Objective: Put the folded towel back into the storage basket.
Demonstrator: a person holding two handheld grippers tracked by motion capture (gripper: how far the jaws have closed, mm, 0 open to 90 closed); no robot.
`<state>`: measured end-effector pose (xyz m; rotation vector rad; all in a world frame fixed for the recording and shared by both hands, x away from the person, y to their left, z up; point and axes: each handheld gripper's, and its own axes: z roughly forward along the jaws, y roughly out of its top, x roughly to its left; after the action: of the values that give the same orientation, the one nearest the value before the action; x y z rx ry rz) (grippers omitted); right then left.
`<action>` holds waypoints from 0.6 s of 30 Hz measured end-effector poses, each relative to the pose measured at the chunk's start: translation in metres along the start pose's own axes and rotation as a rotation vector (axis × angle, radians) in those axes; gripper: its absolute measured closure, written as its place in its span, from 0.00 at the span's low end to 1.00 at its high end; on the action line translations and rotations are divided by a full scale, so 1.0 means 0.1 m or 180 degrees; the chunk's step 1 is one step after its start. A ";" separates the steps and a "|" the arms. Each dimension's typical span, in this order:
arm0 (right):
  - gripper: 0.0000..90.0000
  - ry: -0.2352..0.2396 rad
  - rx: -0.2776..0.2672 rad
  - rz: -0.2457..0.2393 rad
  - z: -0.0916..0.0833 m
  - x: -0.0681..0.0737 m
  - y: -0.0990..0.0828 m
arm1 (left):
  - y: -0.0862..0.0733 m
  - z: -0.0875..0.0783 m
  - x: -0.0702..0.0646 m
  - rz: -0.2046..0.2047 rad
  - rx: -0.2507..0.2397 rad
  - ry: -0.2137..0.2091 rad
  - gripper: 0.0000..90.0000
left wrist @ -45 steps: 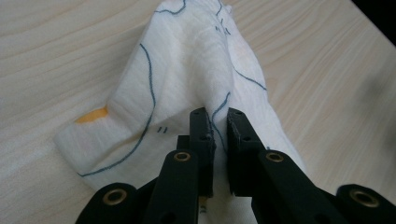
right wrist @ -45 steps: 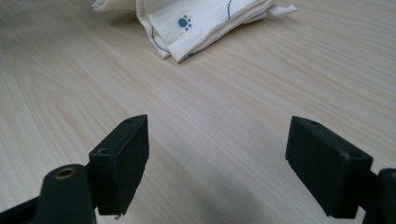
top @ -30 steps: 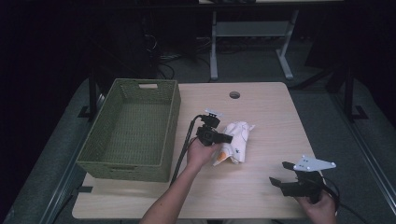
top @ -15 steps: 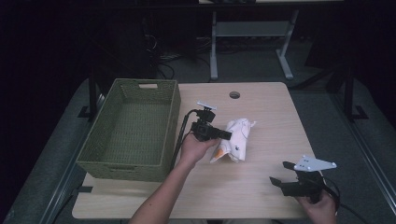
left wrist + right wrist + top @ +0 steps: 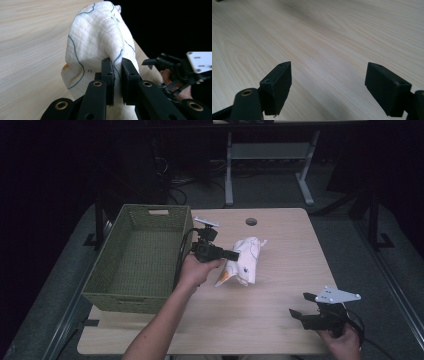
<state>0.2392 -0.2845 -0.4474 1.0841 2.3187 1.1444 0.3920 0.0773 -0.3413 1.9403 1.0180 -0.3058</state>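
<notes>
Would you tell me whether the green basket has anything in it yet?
Empty: the green basket shows only its bare woven floor; the white cloth sits outside, pinched by the left gripper.

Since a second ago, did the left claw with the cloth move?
Yes. The left claw, shut on the cloth, went up and toward the basket.

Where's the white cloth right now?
In the high view the white cloth is near the table's middle, just right of the green basket, pinched in the left gripper with its lower end touching the tabletop.
</notes>
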 end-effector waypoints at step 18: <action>0.23 -0.0058 0.0035 0.0080 0.05 -0.03 0.00 | 0.18 -0.68 0.08 -0.0049 -0.0215 -0.0075 0.92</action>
<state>0.2440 -0.2843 -0.4506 1.1261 2.3063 1.1274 0.3988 0.1316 -0.2966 1.8650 1.0157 -0.2987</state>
